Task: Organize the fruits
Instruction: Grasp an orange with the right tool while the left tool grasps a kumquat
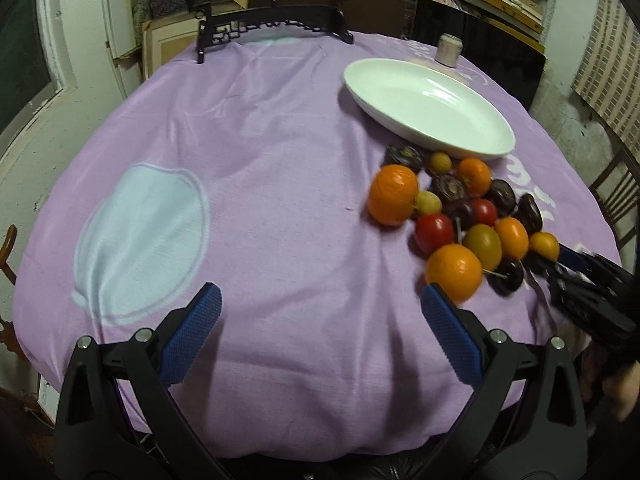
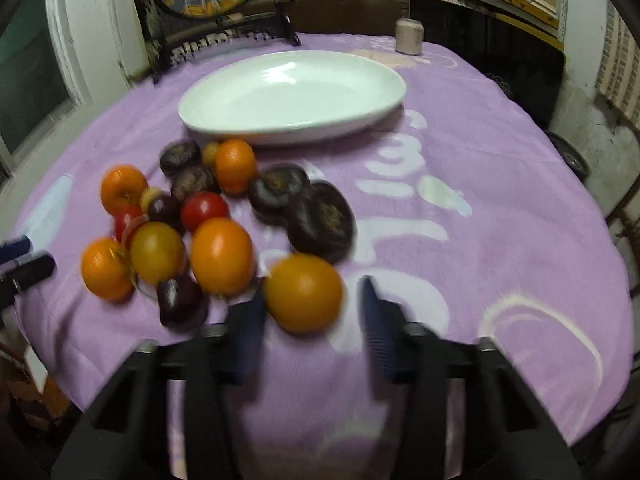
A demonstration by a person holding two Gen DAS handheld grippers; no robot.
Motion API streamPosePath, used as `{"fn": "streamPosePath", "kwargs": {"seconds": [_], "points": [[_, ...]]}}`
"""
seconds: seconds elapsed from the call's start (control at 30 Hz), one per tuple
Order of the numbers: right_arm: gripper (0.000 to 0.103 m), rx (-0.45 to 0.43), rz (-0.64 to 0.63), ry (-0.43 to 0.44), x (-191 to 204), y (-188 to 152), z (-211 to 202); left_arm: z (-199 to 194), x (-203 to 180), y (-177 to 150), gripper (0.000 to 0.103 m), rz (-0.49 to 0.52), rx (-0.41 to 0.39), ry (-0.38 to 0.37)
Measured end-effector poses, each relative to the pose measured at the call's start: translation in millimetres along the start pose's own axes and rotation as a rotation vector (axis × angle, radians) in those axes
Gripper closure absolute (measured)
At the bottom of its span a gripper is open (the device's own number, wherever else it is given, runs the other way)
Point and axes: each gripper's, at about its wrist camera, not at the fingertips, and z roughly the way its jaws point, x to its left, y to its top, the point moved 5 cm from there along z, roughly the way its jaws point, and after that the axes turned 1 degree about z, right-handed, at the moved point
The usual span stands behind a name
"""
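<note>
A pile of fruits lies on the purple cloth: oranges (image 1: 392, 194), red tomatoes (image 1: 434, 233), dark purple fruits (image 2: 322, 216) and small yellow ones. A white oval plate (image 1: 430, 106) stands empty behind the pile; it also shows in the right wrist view (image 2: 292, 96). My left gripper (image 1: 322, 308) is open and empty over bare cloth, left of the pile. My right gripper (image 2: 314, 296) is open, its blue fingers on either side of a small orange fruit (image 2: 304, 292); the left finger touches it. That view is blurred.
A small pale jar (image 1: 448, 50) stands at the table's far edge behind the plate. A dark carved stand with a round picture (image 1: 272, 20) sits at the back. A pale oval patch (image 1: 144, 236) marks the cloth at the left. Shelves and a chair surround the table.
</note>
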Motion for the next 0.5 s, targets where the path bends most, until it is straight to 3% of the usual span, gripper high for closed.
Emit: {"fn": "streamPosePath", "kwargs": {"seconds": [0.13,0.4,0.5], "points": [[0.067,0.004,0.041,0.013,-7,2,-7,1,-8,0,0.002,0.02,0.008,-0.007],[0.067,0.022,0.093,0.012,-25,-13,-21,9,-55,-1,0.002,0.115,0.025,-0.113],[0.067,0.019,0.098,0.03,-27,-16,-20,17,-73,1,0.012,0.155,0.023,-0.122]]}}
